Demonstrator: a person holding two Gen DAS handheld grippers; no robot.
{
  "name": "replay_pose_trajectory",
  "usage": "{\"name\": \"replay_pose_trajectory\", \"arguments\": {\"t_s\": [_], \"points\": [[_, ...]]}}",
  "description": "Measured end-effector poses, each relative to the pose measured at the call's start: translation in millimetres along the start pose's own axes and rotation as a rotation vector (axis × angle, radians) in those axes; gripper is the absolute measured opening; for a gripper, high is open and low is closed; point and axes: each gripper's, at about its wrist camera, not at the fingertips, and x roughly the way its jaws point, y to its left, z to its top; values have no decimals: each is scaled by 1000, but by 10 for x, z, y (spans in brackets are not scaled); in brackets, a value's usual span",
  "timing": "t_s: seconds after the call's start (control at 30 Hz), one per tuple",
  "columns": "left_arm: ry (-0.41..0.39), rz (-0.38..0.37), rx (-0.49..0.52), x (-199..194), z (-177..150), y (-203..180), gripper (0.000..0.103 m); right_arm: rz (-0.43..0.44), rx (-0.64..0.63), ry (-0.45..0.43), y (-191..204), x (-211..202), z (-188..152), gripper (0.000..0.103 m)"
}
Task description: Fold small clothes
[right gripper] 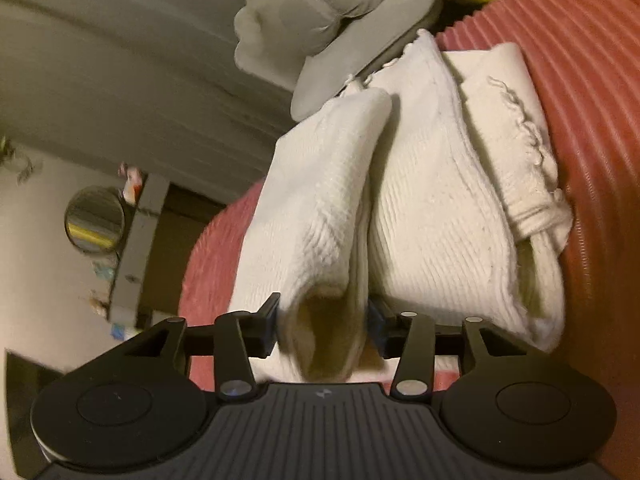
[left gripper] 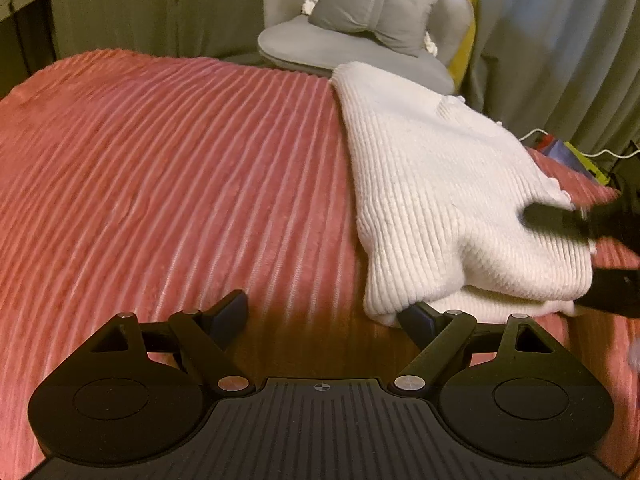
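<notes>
A white ribbed knit sweater [left gripper: 432,184] lies on the right part of the pink ribbed blanket [left gripper: 160,160], partly folded over itself. My left gripper [left gripper: 324,314] hangs open over bare blanket, its right fingertip just beside the sweater's near corner, with nothing between its fingers. My right gripper [left gripper: 560,256] shows as a blurred black shape at the sweater's right edge. In the right wrist view the picture is rolled sideways. There a raised fold of the sweater [right gripper: 432,200] fills the gap of my right gripper [right gripper: 324,322] and touches both pads.
A grey cushioned seat with a bow-shaped pillow [left gripper: 372,12] stands behind the bed. Curtains hang at the back and right. A white cable and coloured items [left gripper: 560,148] lie off the bed's right edge. A shelf with a round mirror [right gripper: 96,220] is at the far side.
</notes>
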Motion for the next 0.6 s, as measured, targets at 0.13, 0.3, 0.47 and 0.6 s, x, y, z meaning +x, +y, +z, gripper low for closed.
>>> {"name": "replay_pose_trajectory", "arguments": {"t_s": [0.13, 0.3, 0.47, 0.6], "points": [[6, 1, -4, -11, 6, 15, 88, 76, 96, -19, -77, 133, 68, 51], [15, 16, 3, 10, 21, -7, 89, -24, -73, -60, 193, 136, 83, 22], [23, 22, 4, -9, 29, -65, 90, -173, -315, -179, 570, -42, 65, 17], [17, -14, 18, -52, 39, -163, 90, -192, -402, -313, 703, -353, 40, 17]]}}
